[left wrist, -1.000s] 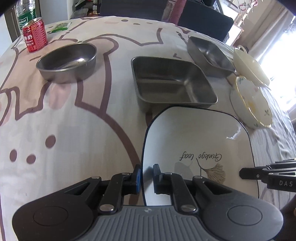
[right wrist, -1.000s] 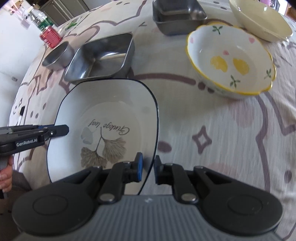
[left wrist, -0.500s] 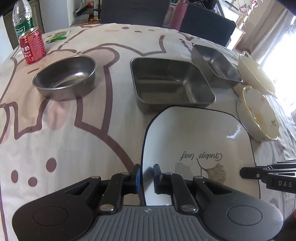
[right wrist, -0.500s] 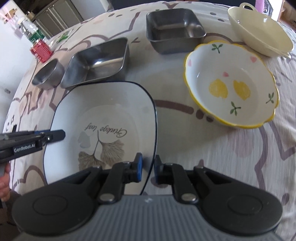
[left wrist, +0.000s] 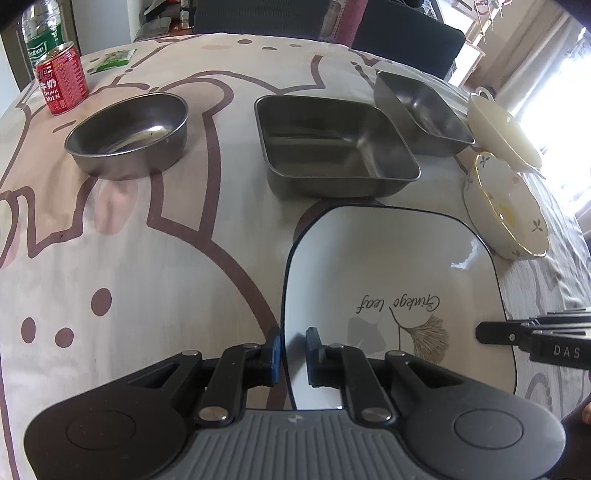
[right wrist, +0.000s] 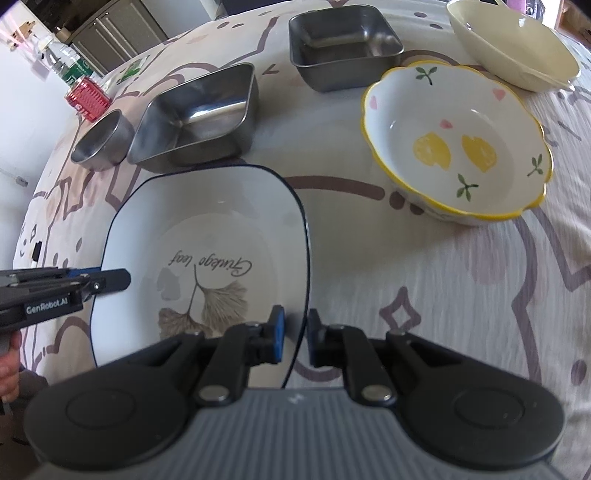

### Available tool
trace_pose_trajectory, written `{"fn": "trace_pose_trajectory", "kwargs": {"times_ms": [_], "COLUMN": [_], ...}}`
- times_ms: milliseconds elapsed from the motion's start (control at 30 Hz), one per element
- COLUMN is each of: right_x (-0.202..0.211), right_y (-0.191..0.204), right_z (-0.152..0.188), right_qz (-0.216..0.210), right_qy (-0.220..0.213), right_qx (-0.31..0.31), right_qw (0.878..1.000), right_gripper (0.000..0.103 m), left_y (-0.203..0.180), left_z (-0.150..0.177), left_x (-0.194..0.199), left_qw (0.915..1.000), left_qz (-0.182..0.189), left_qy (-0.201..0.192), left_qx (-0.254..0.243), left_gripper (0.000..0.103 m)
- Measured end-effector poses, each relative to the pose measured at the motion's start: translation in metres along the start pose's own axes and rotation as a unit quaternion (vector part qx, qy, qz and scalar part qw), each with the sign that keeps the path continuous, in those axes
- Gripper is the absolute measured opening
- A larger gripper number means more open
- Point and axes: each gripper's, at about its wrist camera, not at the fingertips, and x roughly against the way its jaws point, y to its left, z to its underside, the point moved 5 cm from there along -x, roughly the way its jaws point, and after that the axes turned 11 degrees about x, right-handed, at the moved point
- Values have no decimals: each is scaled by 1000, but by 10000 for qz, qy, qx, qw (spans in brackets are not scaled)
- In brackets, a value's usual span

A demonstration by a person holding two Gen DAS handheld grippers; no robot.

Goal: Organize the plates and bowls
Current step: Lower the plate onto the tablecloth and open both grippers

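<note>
I see a table under a pale cloth [left wrist: 155,236] printed with brown cartoon outlines and dots. Two dark chair backs [left wrist: 406,40] stand at its far edge. Strong daylight comes through a curtained window [left wrist: 546,74] on the right and blows out that side. From the right wrist view I get a grey cabinet [right wrist: 118,29] and a white wall [right wrist: 26,122] at upper left. A red milk can [left wrist: 62,83] and a clear bottle [left wrist: 40,35] with a green label sit at the far corner, a green packet [left wrist: 110,61] near them.

left gripper [left wrist: 294,350] and right gripper [right wrist: 294,340] both clamped, angled downward
</note>
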Motion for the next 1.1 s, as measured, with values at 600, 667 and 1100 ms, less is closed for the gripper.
{"fn": "trace_pose_trajectory", "kwargs": {"times_ms": [600,667,1100], "right_x": [-3,-2,-1], "right_y": [-1,0,5], "right_z": [-4,-4,-4], "right_qz": [-48,-24,97], "right_qy": [-15,-32,-80], "right_qx": [-51,-23,100], "right_qw": [10000,10000,9999], "right_gripper": [14,14,15], "left_y": [-5,-5,-5], "left_z": [1,1,3], "left_x": [-1,-1,-2], "left_qw": [9993,9993,9993], "left_qz": [-77,-53,-32], "left_qy": [19,44,126], "left_qx": [-371,-374,-358], "left_gripper": [16,16,19]}}
